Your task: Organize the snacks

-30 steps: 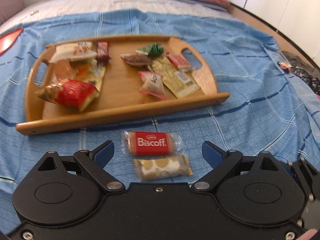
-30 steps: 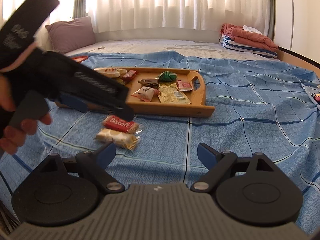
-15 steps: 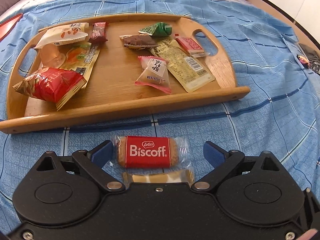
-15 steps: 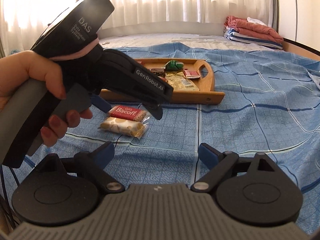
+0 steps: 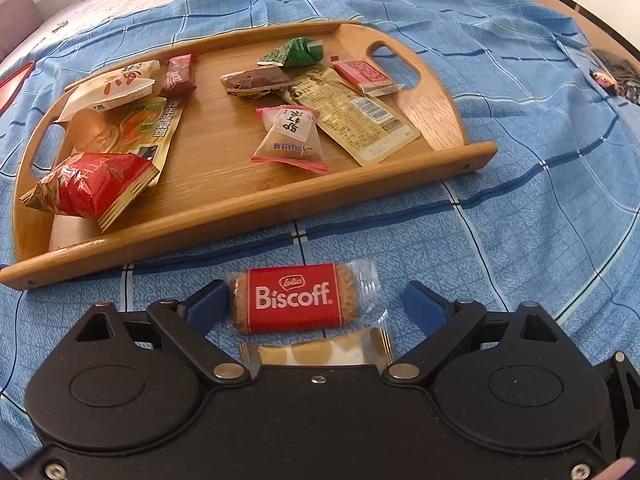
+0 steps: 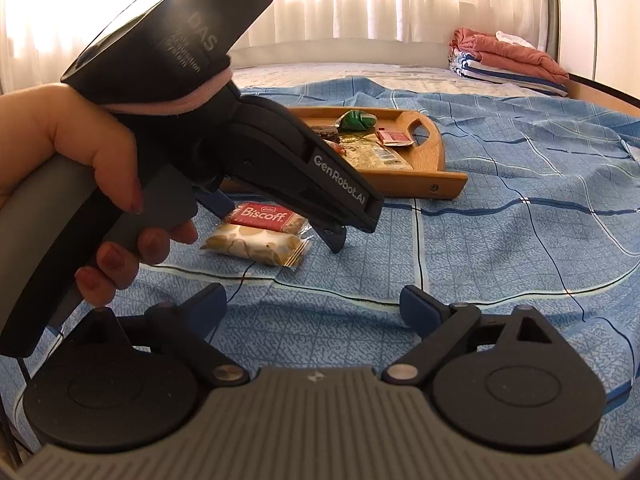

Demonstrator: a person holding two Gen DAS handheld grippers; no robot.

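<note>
Blue padded fingers (image 5: pixel 206 306) of the left gripper (image 5: pixel 316 304) sit spread wide on either side of the red Biscoff packet (image 5: pixel 295 300), low in the centre of the left wrist view. The left pad looks to touch the wrapper's end, while the right pad stands clear of it, so nothing is clamped. Just below the Biscoff, partly hidden by the gripper body, lies a clear packet of pale round crackers (image 5: pixel 316 352). Both rest on the blue checked bedspread (image 5: pixel 520 240), just in front of the wooden tray (image 5: pixel 240 216) that fills the upper half of that view.

On the tray, a red foil bag (image 5: pixel 92 186) lies at the left edge, a pink-edged sachet (image 5: pixel 290 136) near the middle, a long yellowish pouch (image 5: pixel 356 120) to its right, and a green wrapper (image 5: pixel 296 52) toward the far rim.

Seen from the right wrist view, the left hand (image 6: pixel 72 152) grips the black handle at upper left, its fingers tipped down around the Biscoff packet (image 6: pixel 264 216). The right gripper (image 6: pixel 314 308) hovers low in that frame, jaws wide apart and holding nothing. Folded blankets (image 6: pixel 508 60) sit at the upper right.
</note>
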